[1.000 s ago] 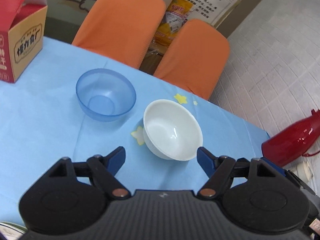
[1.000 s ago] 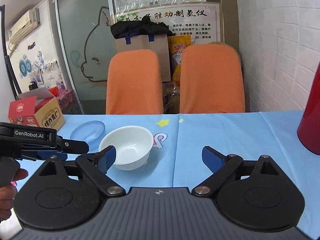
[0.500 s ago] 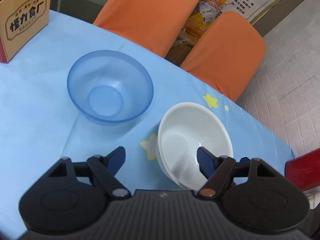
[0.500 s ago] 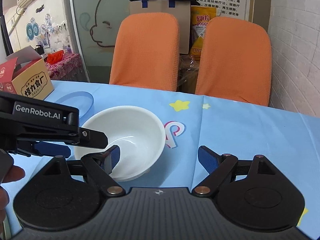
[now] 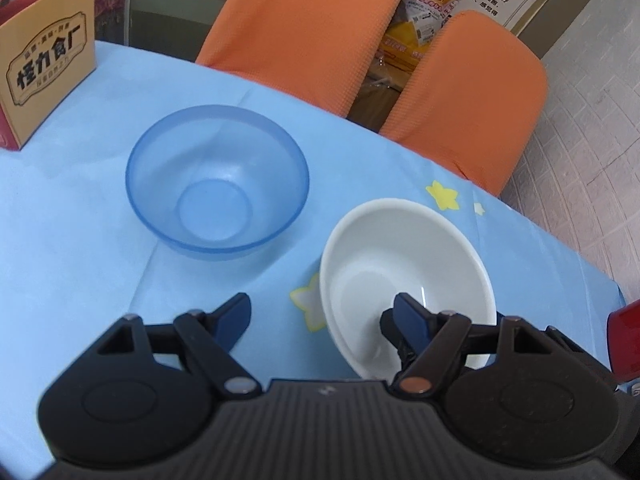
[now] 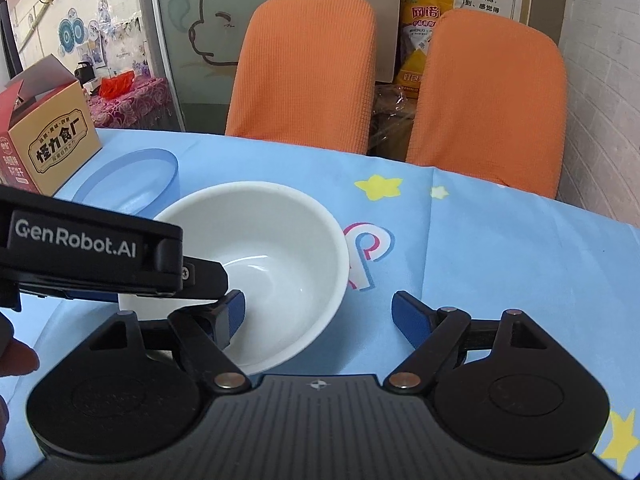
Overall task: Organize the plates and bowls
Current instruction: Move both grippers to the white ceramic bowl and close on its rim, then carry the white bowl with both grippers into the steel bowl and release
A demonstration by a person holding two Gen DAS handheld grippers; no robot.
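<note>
Both tongs, left [image 5: 322, 314] and right [image 6: 318, 312], gape wide and hold nothing, each straddling the white bowl's [image 5: 404, 264] rim near the worktop's far edge. Closing together could tip it.

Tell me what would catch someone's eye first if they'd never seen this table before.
Probably the white bowl on the pale blue tablecloth, with both open grippers, the left gripper and the right gripper, each straddling its rim with one finger over the inside. Beside it, nearer the printed carton, sits a see-through blue bowl. Two orange chairs stand behind the table.
</note>
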